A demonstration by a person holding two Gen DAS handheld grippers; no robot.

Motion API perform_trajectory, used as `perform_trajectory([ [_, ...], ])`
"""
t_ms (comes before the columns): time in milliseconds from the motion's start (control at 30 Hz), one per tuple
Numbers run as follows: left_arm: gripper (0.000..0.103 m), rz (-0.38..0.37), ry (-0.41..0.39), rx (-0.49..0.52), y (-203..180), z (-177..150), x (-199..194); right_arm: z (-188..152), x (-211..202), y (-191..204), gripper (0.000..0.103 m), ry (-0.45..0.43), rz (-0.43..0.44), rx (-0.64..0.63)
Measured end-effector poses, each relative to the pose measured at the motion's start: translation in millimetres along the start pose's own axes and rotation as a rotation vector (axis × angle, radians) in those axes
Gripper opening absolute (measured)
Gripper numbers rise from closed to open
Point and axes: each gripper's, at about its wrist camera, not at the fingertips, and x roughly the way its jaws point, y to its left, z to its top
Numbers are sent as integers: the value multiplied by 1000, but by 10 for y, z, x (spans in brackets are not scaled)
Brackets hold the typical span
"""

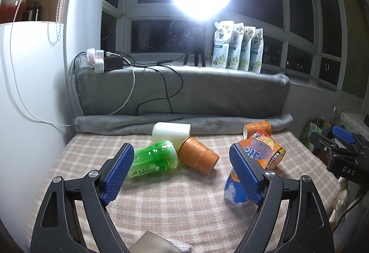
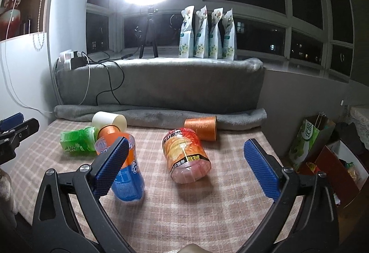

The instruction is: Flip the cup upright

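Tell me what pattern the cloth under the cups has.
The cloth is a beige-and-white plaid check, clearest in the right wrist view.

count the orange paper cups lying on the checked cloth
2: one orange paper cup lies beside the green cup at left-centre; the other lies far right against the rolled grey blanket.

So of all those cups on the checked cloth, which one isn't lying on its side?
The blue-and-orange cup, nearest the cameras. It stands on end, mouth down going by its upside-down print, while the green, white, red-orange and two copper cups lie toppled.
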Motion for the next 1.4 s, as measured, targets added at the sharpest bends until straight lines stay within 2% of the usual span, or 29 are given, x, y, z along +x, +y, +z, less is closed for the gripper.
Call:
perform_trajectory([
  [433, 89, 1, -11, -4, -3, 16, -37, 7, -25, -8, 102, -20, -9, 10],
  [1400, 90, -1, -19, -3, -31, 35, -53, 54, -73, -18, 102, -35, -14, 17],
])
